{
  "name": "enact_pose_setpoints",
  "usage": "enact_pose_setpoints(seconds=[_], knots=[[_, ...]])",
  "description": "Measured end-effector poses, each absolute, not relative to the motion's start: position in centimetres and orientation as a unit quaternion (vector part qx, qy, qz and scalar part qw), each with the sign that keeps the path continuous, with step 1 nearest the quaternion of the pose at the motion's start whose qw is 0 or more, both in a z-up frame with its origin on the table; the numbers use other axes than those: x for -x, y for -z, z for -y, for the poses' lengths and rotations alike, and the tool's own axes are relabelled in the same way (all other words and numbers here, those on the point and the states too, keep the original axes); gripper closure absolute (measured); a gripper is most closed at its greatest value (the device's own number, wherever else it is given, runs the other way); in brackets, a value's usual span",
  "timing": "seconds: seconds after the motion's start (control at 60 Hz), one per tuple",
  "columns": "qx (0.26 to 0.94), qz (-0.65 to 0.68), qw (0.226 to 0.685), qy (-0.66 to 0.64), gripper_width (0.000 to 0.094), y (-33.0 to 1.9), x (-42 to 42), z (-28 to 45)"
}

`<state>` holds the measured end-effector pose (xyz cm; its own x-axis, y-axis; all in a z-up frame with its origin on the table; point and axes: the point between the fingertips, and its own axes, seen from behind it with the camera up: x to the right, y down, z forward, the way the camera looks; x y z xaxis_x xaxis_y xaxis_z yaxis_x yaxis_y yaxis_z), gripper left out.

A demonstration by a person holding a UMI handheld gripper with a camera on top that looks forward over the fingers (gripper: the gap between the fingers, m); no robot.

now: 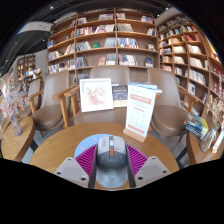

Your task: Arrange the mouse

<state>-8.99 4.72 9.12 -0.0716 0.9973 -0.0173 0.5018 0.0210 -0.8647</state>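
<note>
A grey computer mouse [111,160] with an orange-red mark by its wheel is between my two fingers. My gripper [111,158] is shut on the mouse, with the magenta pads [88,158] pressing on both of its sides. The mouse is held over a light blue round mat [124,141] that lies on the round wooden table [60,148]. I cannot tell whether the mouse touches the mat.
A white standing sign card [141,110] stands on the table just beyond the mat. Wooden chairs [66,103] and another table with display cards [97,94] lie beyond. Bookshelves [110,40] fill the back and right.
</note>
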Motion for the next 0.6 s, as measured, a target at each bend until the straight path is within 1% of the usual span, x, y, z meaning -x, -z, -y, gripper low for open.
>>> enact_pose_setpoints(seconds=[0.117, 0.267, 0.333, 0.417, 0.533, 0.55, 0.6], knots=[[0.593, 0.649, 0.318, -0.356, 0.0482, -5.6, 12.1, -1.6], [0.607, 0.652, 0.307, -0.334, 0.0484, -1.2, 14.6, -0.4], [0.61, 0.655, 0.302, -0.327, 0.0482, 0.0, 15.0, 0.0], [0.612, 0.654, 0.309, -0.319, 0.0475, 1.0, 15.2, -0.3], [0.609, 0.649, 0.324, -0.322, 0.039, 1.1, 15.3, -0.4], [0.609, 0.648, 0.327, -0.321, 0.0358, 1.1, 15.3, -0.5], [0.611, 0.642, 0.343, -0.312, 0.018, 0.9, 15.4, -1.3]])
